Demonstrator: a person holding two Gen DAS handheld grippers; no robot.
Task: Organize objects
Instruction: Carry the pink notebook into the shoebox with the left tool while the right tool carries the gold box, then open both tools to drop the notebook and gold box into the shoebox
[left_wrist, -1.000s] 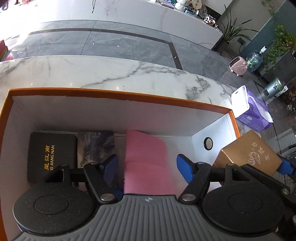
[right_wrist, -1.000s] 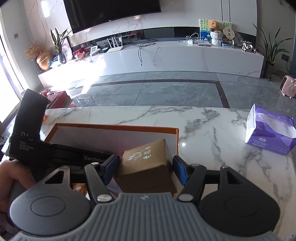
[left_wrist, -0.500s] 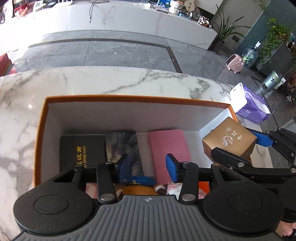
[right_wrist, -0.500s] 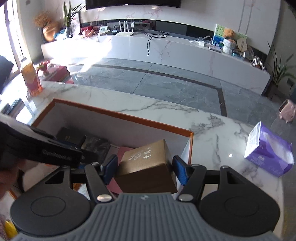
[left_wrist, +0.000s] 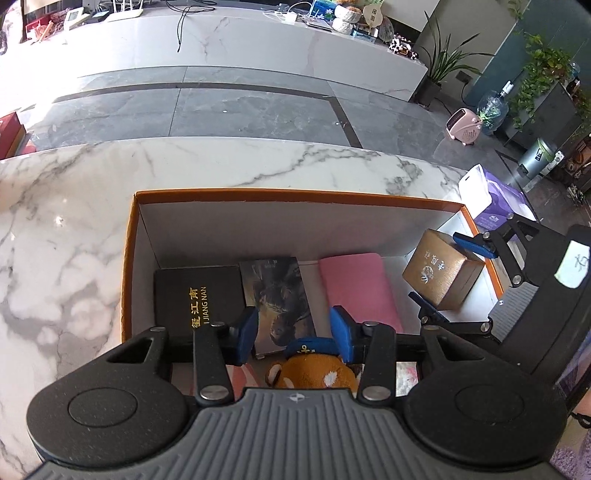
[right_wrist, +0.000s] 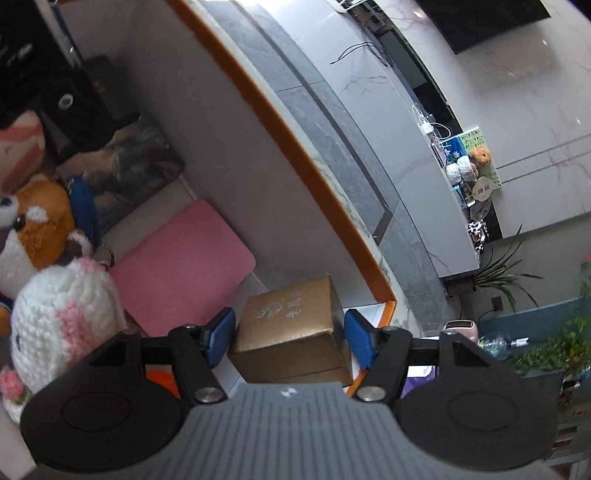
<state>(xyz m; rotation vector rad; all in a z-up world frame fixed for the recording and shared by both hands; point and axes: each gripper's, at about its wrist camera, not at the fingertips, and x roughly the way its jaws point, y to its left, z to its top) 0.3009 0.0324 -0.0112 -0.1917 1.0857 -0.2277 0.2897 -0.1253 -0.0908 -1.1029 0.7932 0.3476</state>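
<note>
An orange-rimmed white box (left_wrist: 295, 195) stands on the marble table. My right gripper (right_wrist: 290, 338) is shut on a gold-brown carton (right_wrist: 291, 325) and holds it low inside the box's right end, by the wall. The left wrist view shows the carton (left_wrist: 448, 280) between the right gripper's (left_wrist: 436, 267) blue fingers. Whether it touches the floor is unclear. My left gripper (left_wrist: 293, 317) hovers over the box with its jaws narrowed, a gap between the pads and nothing gripped. A pink pad (left_wrist: 358, 291) lies flat beside the carton.
In the box lie a black book (left_wrist: 199, 295), a dark picture book (left_wrist: 277, 295), a brown plush bear with a blue cap (left_wrist: 310, 369) and a white knitted plush (right_wrist: 62, 310). A purple tissue box (left_wrist: 495, 199) stands on the table to the right.
The left jaws narrowed and that gripper drew back from the pink pad, which now lies flat. The right gripper rolled and sank with the carton from above the rim into the box.
</note>
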